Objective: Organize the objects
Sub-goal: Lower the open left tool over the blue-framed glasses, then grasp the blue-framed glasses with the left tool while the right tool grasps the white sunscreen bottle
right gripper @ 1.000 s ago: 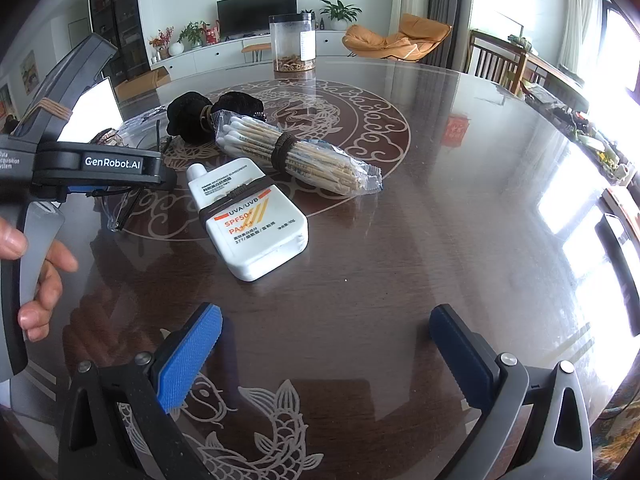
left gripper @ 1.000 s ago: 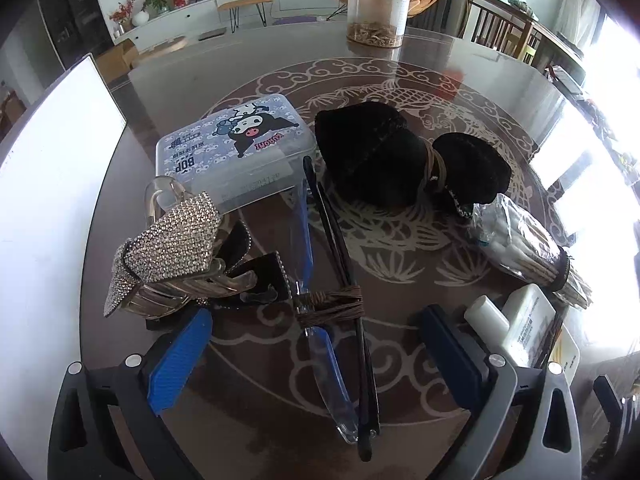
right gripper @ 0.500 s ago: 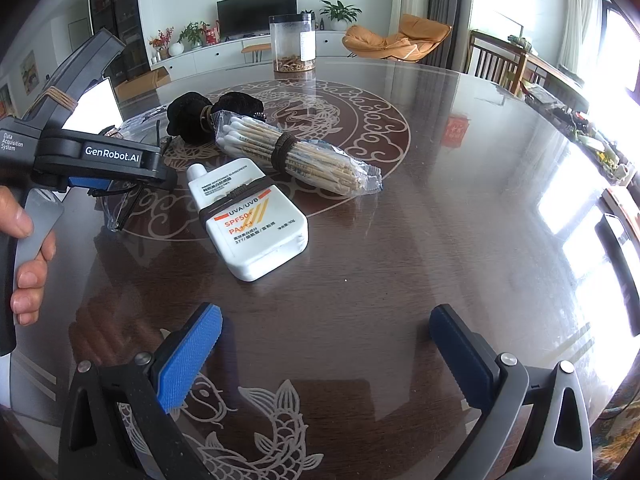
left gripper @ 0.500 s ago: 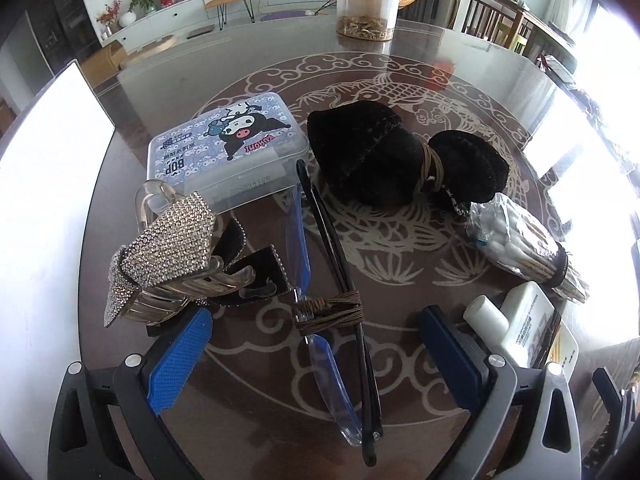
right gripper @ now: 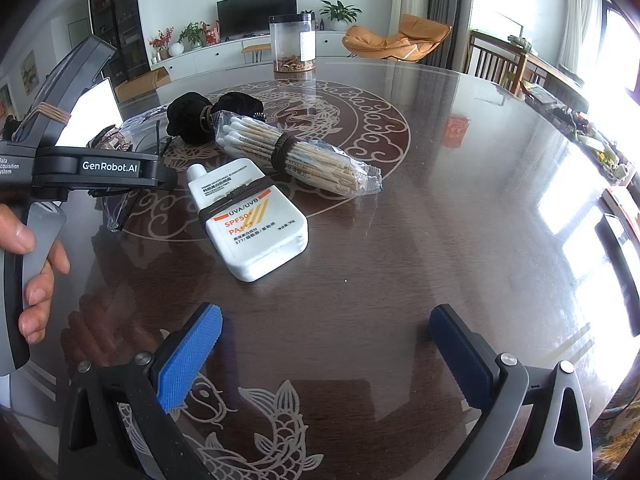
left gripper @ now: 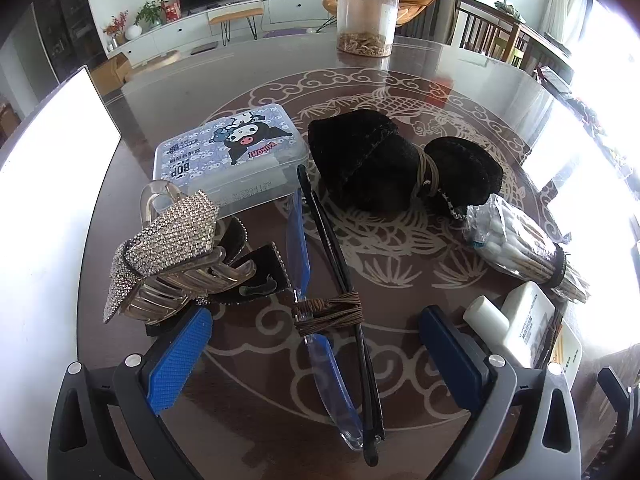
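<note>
1. Left gripper (left gripper: 316, 344): jaws wide apart, holding nothing, straddling the glasses (left gripper: 332, 312), which lie between the pads on the table (left gripper: 460, 92), bound with brown cord.
2. Right gripper (right gripper: 326, 352): jaws apart, empty, over bare tabletop; sunscreen bottle (right gripper: 250, 220) and cotton swab pack (right gripper: 296, 156) lie ahead, touching.
3. Rhinestone hair clip (left gripper: 172, 256) sits just beside the left pad; tin box (left gripper: 230, 156) and black pouch (left gripper: 400, 168) lie beyond.
4. Risk: closing on the glasses may snag the hair clip, or the thin frame may slip on the glossy surface.
</note>
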### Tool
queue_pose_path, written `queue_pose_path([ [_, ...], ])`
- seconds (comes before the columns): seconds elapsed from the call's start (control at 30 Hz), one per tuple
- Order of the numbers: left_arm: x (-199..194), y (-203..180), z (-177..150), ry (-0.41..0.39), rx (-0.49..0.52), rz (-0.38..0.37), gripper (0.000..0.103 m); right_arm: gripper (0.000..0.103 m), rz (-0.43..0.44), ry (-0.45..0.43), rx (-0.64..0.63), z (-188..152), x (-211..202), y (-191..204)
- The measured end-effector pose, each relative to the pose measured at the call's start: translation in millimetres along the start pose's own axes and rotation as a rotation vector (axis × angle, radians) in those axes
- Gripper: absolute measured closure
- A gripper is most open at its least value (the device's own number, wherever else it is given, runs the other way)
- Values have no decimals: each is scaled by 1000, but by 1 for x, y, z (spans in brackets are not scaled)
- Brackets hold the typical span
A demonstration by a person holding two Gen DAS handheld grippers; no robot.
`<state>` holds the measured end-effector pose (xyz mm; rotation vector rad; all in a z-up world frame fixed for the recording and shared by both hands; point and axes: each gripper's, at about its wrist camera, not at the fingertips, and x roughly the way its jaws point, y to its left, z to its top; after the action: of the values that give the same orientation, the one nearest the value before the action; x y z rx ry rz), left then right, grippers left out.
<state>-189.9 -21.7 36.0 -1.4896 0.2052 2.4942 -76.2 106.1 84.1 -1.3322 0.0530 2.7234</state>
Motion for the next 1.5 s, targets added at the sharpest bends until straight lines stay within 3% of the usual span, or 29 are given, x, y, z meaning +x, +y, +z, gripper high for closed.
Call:
queue_pose_path([
  [1.13,-1,1,-4,-6,4,0,0,0,1,-1,0,0,0,0],
  [1.17,-4,0,-7,-23,10,-3,9,0,1,-1,0,0,0,0],
  [1.2,-9,-2,-10,-49,23,-9,27,0,1,-1,0,0,0,0],
  [1.23,-13,-4,-13,-65,38,-17,38,0,1,-1,0,0,0,0],
  [1.27,-18,-7,-16,-76,57,-28,61,0,1,-1,0,0,0,0],
  [1.3,-21,-8,-19,-74,68,-33,76,0,1,-1,0,0,0,0],
  [1.5,-46,-4,-64,-88,84,-76,79,0,7,3,-4,-1,0,-1],
])
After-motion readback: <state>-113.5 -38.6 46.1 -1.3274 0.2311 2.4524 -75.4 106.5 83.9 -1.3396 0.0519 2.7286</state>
